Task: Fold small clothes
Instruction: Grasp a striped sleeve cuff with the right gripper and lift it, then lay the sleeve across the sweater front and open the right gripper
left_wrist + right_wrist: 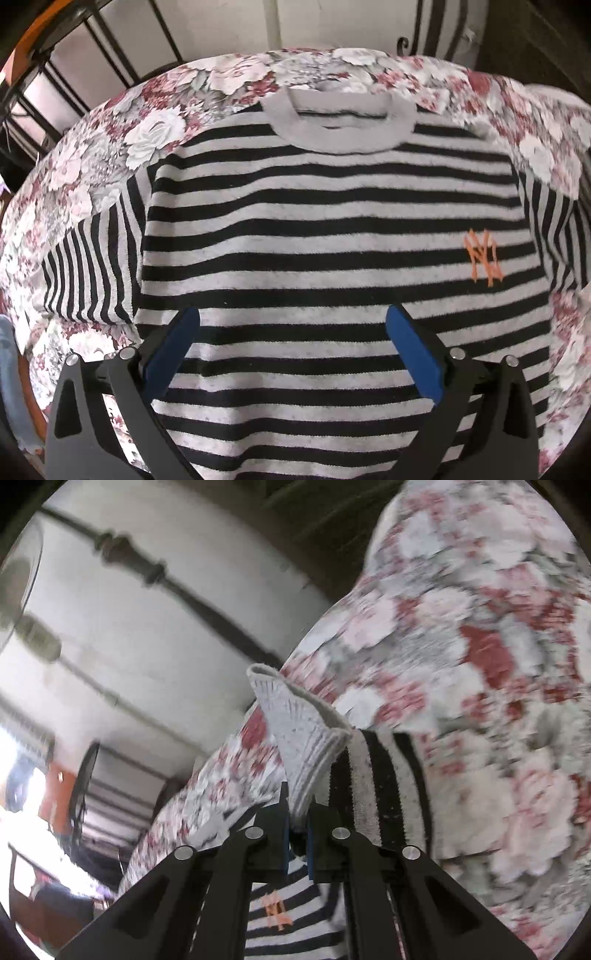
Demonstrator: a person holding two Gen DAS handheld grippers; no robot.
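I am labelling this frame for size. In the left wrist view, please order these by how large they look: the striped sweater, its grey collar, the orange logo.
1. striped sweater, fills most of the view.
2. grey collar, a curved band at its far end.
3. orange logo, by far the smallest.

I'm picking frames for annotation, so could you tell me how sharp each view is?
Left wrist: striped shirt reasonably sharp, edges bowed by fisheye. Right wrist: floral cover and background smeared by motion blur; the right gripper and pinched cuff stay crisp.
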